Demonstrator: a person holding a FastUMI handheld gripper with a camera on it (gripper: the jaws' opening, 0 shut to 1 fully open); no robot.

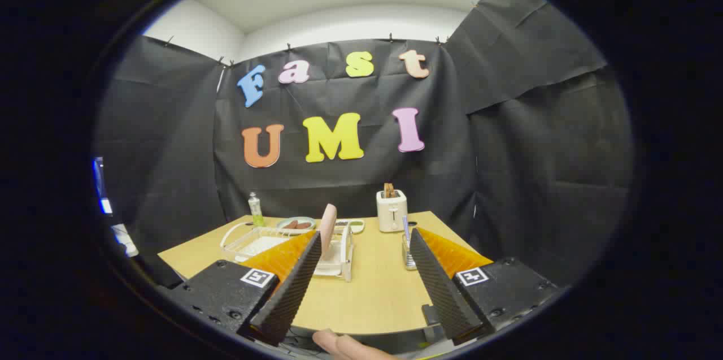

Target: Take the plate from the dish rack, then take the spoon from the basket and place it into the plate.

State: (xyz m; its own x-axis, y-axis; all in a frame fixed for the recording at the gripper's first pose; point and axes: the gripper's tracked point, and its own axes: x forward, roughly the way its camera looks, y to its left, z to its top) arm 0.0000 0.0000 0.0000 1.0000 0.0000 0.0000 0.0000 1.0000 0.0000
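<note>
Two fingers of our gripper (361,286) stand spread wide apart with nothing between them, poised level above the near edge of the wooden table (373,298). Nearest us, beneath the fingers, a person's fingertip (339,346) shows just below that edge.

We take the white dish rack (338,255) as our landmark. It sits on the table just ahead of the left finger, whose tip overlaps its near left corner. The pink plate (328,222) stands upright on edge in the rack, rising above the finger's tip. To the rack's right, just beyond the right finger's tip, stands the small basket (408,255), with the striped handle of the spoon (405,227) sticking up from it. To the rack's left lies a white wire tray (254,238).

Behind the rack we see a small dish (297,224) holding brown pieces, and a second dish (353,226) just beside it. Farther left and back stands a green bottle (256,210). Behind the rack to the right stands a white toaster (391,210) with toast in its slots, close to the black cloth wall.
</note>
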